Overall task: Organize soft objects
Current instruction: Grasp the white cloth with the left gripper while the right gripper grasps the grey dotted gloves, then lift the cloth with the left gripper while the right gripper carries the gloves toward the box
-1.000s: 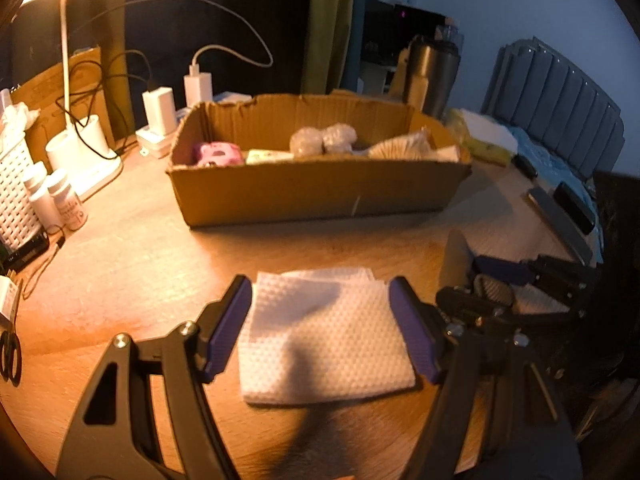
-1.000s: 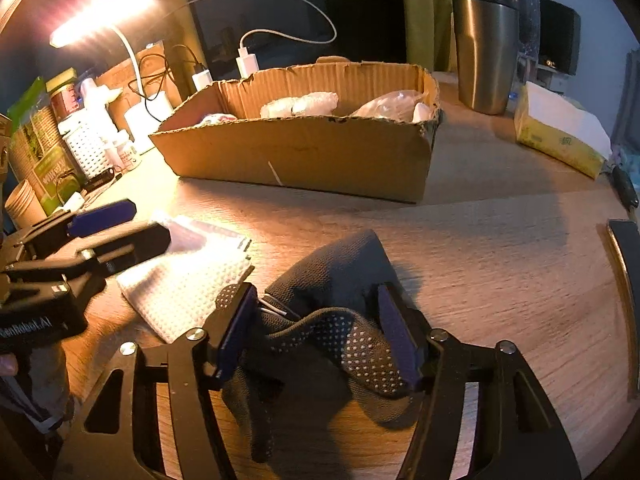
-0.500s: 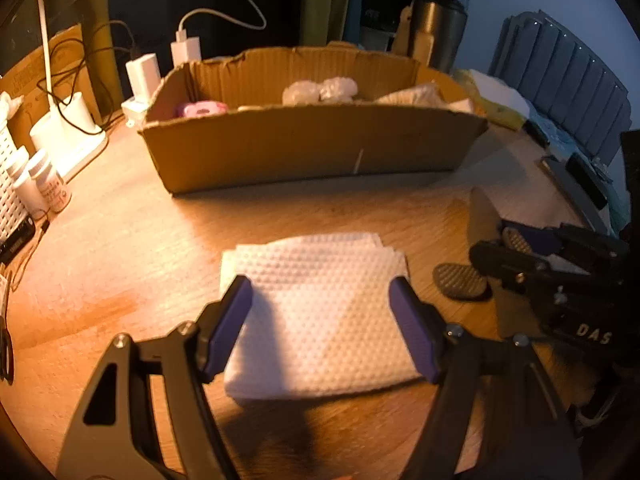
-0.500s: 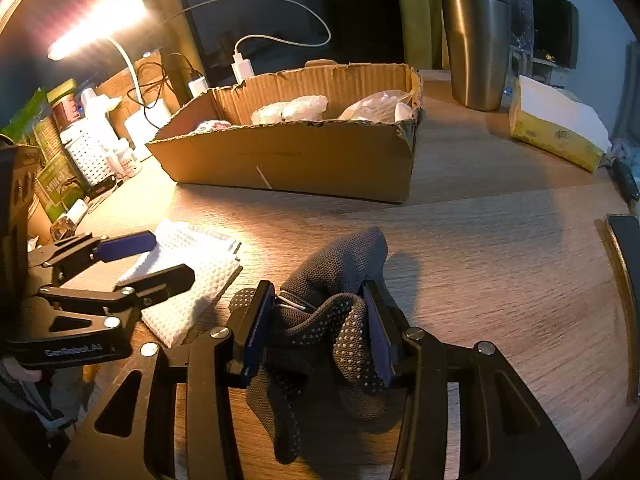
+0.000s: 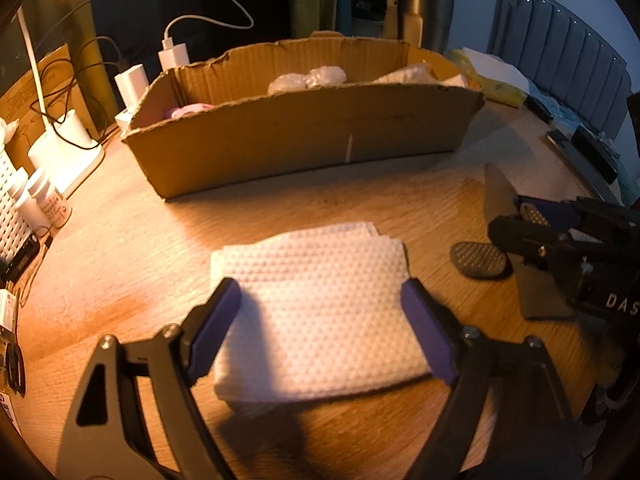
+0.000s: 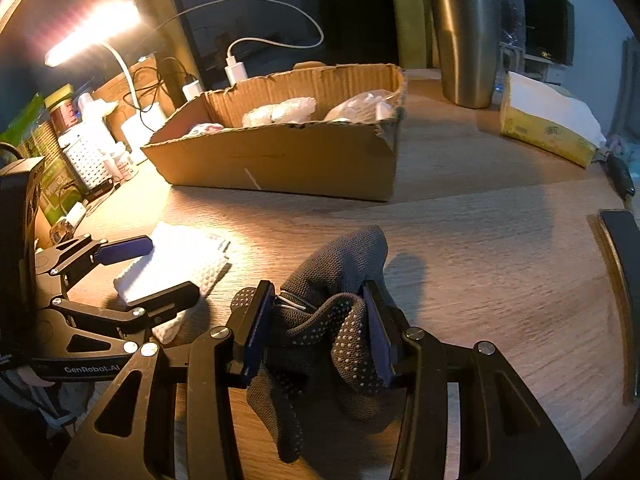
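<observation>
Left wrist view: left gripper point(image 5: 320, 300) opening wide, fingers astride the white cloth point(image 5: 316, 312) on the table point(image 5: 120, 264) — bare wood up to the box point(image 5: 304, 136).
Right wrist view: right gripper point(image 6: 320, 320) pinching the dark glove point(image 6: 340, 280) — clear tabletop rightward.

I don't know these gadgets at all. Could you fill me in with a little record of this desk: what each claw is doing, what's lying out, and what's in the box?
Surface: wooden table
Left gripper: jaws opening, straddling the folded white cloth
Right gripper: clamped on the dark dotted sock
Container: cardboard box, open top
Box contents: pale wrapped bundles, something pink at one end
Light: desk lamp, on
Nearby: steel tumbler, tissue pack
</observation>
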`<state>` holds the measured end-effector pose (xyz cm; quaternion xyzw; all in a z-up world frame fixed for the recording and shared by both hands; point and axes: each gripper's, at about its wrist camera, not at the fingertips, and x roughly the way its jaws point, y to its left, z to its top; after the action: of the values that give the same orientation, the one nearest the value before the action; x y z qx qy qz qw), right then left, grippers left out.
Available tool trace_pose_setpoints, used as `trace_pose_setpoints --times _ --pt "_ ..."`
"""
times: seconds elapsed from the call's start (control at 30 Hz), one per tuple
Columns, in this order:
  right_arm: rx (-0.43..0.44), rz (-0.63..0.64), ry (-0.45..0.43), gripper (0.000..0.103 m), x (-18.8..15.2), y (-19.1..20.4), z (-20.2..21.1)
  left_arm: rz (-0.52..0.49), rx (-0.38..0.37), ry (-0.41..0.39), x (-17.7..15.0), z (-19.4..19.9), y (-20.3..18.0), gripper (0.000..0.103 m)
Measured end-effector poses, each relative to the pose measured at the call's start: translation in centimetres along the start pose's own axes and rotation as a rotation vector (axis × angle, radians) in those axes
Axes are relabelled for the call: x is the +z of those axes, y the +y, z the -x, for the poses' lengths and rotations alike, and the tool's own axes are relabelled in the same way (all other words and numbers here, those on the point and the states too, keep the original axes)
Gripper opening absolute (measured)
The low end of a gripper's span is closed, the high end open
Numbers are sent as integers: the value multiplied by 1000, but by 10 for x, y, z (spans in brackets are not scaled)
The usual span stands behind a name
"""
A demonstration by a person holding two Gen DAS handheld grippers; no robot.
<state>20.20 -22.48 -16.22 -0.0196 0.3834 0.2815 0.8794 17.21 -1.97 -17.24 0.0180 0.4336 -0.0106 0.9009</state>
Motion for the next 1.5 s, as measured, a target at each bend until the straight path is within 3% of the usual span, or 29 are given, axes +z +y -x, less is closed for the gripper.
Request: trace_pose_setpoints --times 0.13,0.37,0.5,0.73,1.5 --pt "-3 -8 -3 44 -1 -4 4 2 -5 -2 0 0 1 78" --pt "-3 -12 -20 41 -2 -7 13 -24 -33 -24 0 4 -4 34" --pt "-1 -11 -35 41 0 -7 19 7 -61 -34 -1 7 0 20" --pt "3 -2 -63 41 5 -6 30 67 -150 -47 -6 13 8 19" --pt "15 46 -137 41 40 1 51 103 -166 -156 19 49 22 19"
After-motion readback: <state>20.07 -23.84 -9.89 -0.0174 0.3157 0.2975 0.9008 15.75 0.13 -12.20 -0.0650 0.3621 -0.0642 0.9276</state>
